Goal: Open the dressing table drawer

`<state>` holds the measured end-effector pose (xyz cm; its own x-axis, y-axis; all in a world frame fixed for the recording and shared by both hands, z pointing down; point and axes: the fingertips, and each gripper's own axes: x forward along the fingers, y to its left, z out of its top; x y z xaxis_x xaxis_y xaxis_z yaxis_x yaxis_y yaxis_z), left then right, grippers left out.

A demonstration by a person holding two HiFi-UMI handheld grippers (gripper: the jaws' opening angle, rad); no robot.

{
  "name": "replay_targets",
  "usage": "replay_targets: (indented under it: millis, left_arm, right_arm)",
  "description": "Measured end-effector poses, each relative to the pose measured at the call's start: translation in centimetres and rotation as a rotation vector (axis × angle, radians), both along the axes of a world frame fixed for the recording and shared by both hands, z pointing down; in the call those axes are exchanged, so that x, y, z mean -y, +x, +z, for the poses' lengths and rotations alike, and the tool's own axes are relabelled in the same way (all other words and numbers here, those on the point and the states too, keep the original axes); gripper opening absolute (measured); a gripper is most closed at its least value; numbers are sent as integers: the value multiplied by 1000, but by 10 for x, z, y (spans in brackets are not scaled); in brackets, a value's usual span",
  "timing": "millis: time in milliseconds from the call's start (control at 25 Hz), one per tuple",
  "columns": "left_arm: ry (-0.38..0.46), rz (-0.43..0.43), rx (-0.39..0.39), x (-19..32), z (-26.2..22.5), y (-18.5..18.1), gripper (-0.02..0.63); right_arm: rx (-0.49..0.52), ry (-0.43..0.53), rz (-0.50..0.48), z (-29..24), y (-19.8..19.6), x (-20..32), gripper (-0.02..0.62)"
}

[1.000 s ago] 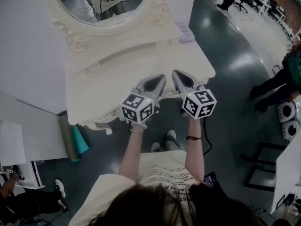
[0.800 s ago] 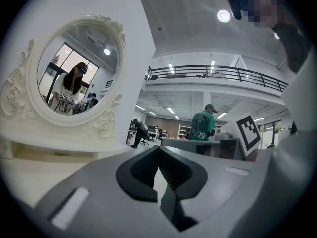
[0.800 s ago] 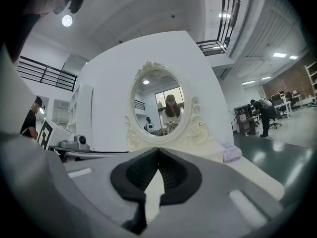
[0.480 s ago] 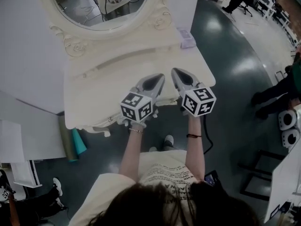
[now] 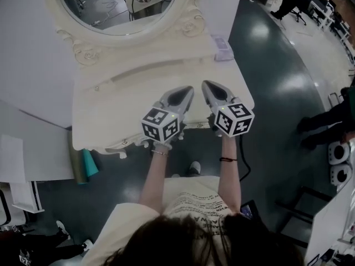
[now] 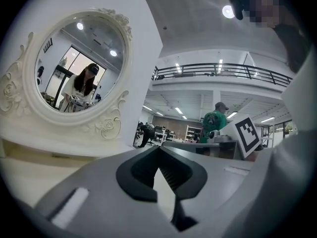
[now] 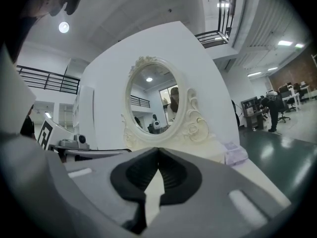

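One cream dressing table [image 5: 111, 107] carries one oval mirror [image 5: 116, 4] and one small lilac box [image 5: 222, 47] at its back right corner. The left hand-held gripper [image 5: 189, 91] and the right hand-held gripper [image 5: 206, 85] lie side by side over its front edge, each with jaws closed together on nothing. The drawer sits under that edge, with only a carved strip [image 5: 126, 143] showing and its inside unseen; open dark floor [image 5: 277, 93] lies to the table's right, and a white wall [image 5: 33, 49] stands close on its left.
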<state>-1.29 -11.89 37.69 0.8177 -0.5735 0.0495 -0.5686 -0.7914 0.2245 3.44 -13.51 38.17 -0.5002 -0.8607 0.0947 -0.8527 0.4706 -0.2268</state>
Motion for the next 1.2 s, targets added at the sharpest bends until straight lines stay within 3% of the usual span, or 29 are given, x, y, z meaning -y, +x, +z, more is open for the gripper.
replay_targets:
  millis: [640, 1200]
  left_arm:
    - [-39, -74, 8, 24, 11, 7, -2]
    - [-104, -37, 31, 84, 41, 7, -2]
  right_arm:
    - [5, -46, -51, 15, 11, 29, 3]
    - [1, -102, -26, 39, 11, 85, 3]
